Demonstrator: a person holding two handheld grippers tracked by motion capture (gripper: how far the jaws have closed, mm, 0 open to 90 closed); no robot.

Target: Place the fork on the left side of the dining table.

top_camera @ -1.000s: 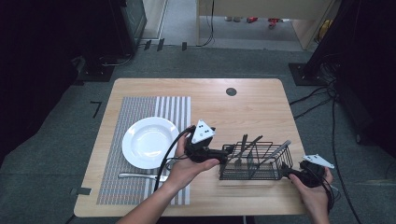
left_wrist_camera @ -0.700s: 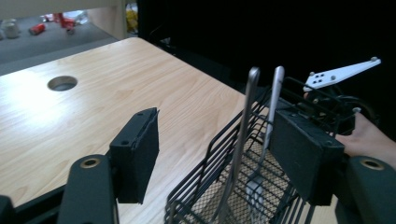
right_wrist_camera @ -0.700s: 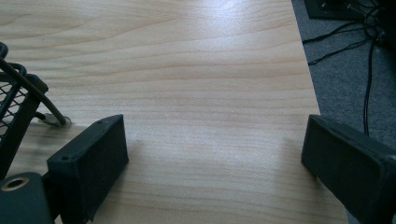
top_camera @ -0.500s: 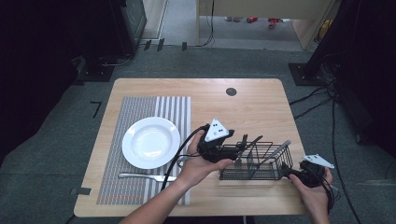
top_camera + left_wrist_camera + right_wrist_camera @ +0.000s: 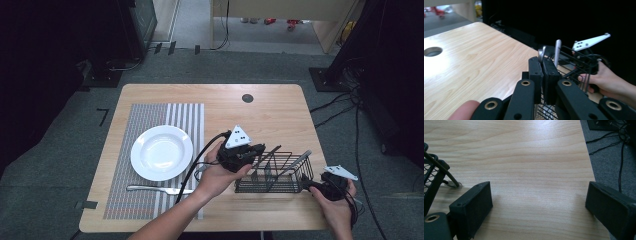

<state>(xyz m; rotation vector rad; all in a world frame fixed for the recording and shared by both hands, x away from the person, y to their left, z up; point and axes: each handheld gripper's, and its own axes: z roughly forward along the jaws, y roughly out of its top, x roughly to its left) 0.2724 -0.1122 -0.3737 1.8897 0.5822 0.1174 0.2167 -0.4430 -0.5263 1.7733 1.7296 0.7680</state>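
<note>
As the left gripper [image 5: 542, 65] pinches a utensil handle [image 5: 540, 54] in the wire basket [image 5: 280, 174]
Its jaws have just closed on it for lifting; the right gripper [image 5: 539, 207] rests spread beside the basket

Light falls from above onto the table [image 5: 280, 115], bright at centre frame, while the frame edges sink into near black. In the left gripper view, glare whitens the wood at left and the near jaws blur. The right gripper view is evenly lit, with soft shadows under its blurred jaws.
</note>
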